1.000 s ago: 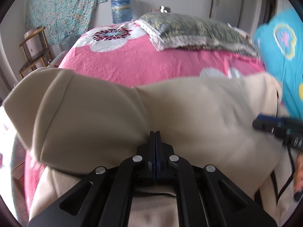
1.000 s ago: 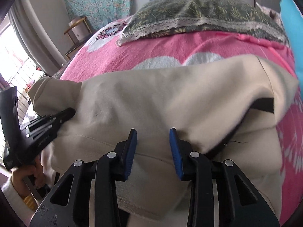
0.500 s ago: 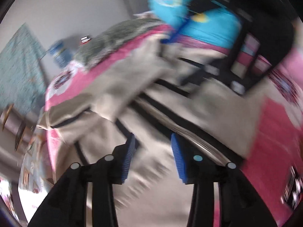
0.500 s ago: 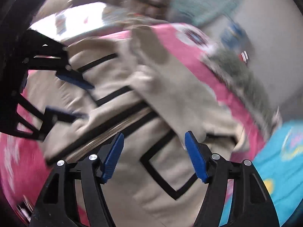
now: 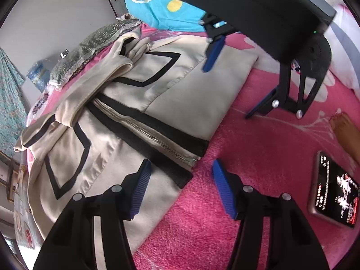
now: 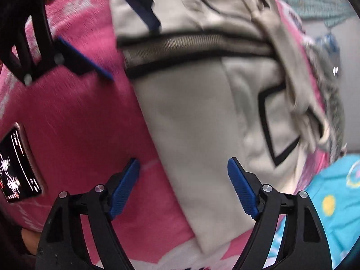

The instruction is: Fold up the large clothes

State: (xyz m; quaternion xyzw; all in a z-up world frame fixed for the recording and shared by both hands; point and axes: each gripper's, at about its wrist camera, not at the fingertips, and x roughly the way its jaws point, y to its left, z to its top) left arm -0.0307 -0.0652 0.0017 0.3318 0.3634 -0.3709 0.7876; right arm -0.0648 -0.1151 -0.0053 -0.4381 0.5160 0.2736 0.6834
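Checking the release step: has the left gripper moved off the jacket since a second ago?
Yes. The left gripper, jaws opening and empty, now hangs over the jacket hem and pink blanket, not clamped mid-fabric facing the pillow.

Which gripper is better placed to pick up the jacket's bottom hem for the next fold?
Left, probably. The left gripper, jaws opening and empty, straddles the zipper end at the jacket hem. The right gripper, also opening and empty, hangs over the jacket's side edge.

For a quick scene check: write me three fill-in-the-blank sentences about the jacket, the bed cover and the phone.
1. The beige jacket closes down the front with a metal ____.
2. The jacket lies on a ____ bed cover.
3. The phone on the cover has its screen lit and facing ____.

Missing words: zipper; pink; up
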